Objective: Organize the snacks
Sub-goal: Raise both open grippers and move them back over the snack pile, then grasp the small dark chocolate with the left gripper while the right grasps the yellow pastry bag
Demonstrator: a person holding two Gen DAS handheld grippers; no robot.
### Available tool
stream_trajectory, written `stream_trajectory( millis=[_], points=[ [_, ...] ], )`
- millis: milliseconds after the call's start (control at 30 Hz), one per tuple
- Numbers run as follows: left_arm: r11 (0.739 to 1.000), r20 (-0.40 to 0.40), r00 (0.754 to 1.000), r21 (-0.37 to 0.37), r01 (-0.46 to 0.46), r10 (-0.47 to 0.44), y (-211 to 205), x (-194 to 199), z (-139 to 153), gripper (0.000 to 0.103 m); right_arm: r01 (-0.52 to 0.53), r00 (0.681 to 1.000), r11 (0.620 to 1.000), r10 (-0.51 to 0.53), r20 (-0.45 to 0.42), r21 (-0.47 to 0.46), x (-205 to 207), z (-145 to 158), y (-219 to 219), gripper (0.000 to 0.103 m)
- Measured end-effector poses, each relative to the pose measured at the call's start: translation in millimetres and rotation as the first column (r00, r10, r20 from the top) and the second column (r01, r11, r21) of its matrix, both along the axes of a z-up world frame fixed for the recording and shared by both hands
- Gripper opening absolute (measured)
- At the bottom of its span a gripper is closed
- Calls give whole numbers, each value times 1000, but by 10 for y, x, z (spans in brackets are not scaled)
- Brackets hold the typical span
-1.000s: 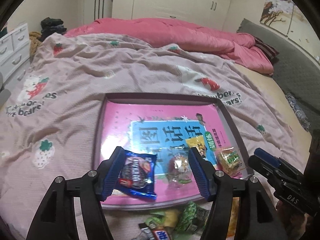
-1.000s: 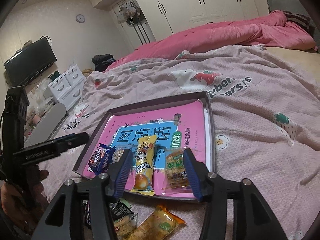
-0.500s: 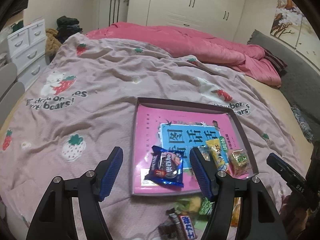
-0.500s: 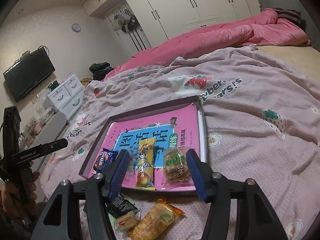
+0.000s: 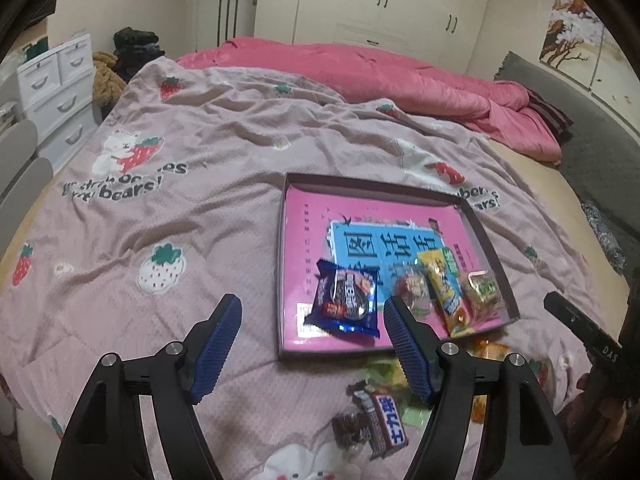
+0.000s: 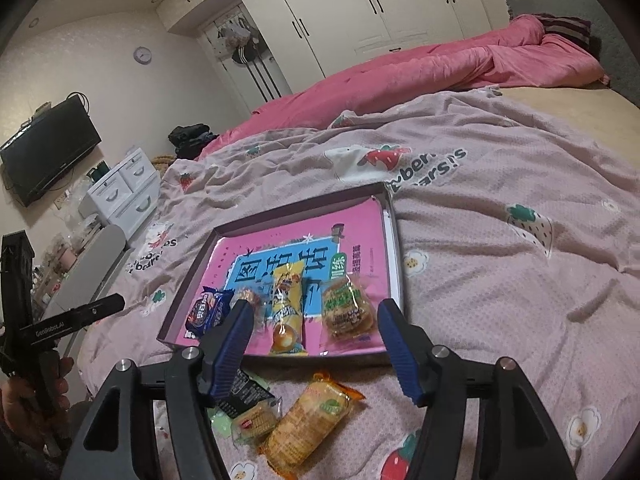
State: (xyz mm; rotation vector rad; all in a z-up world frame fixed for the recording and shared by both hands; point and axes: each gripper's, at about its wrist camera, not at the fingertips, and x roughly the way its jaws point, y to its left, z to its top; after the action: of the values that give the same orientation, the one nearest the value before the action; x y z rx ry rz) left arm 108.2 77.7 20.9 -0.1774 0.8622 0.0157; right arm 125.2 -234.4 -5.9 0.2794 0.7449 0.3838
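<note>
Blue-padded left gripper (image 5: pixel 314 346) and right gripper (image 6: pixel 316 344) are both opening, empty (nothing between them); slippery orange cracker packet (image 6: pixel 308 420) could slide away when pinched.

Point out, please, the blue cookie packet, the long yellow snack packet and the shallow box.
blue cookie packet (image 5: pixel 345 301): left wrist view, middle of its printed front.
long yellow snack packet (image 6: pixel 286 307): right wrist view, middle of the wrapper.
shallow box (image 5: pixel 376 183): left wrist view, far rim.
</note>
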Motion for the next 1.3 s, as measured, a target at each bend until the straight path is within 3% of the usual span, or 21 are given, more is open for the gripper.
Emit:
stream_trajectory(
  millis=[500,1167,1300],
  points=[
    [997,-115,990,-10,83,-83,-159,-246,-344,75,29,996,999,-33,-82,-45,-151,-117,37,64],
    [987,-289,945,-97,127,-150,-285,-304,-901,75,28,973,997,-45,-227,-78,-171,-411,124,64],
    [988,-301,944,-112,107,-136,-239,-289,-956,64,31,966,996,-51,-255,-83,-159,-478,128,64]
  ],
)
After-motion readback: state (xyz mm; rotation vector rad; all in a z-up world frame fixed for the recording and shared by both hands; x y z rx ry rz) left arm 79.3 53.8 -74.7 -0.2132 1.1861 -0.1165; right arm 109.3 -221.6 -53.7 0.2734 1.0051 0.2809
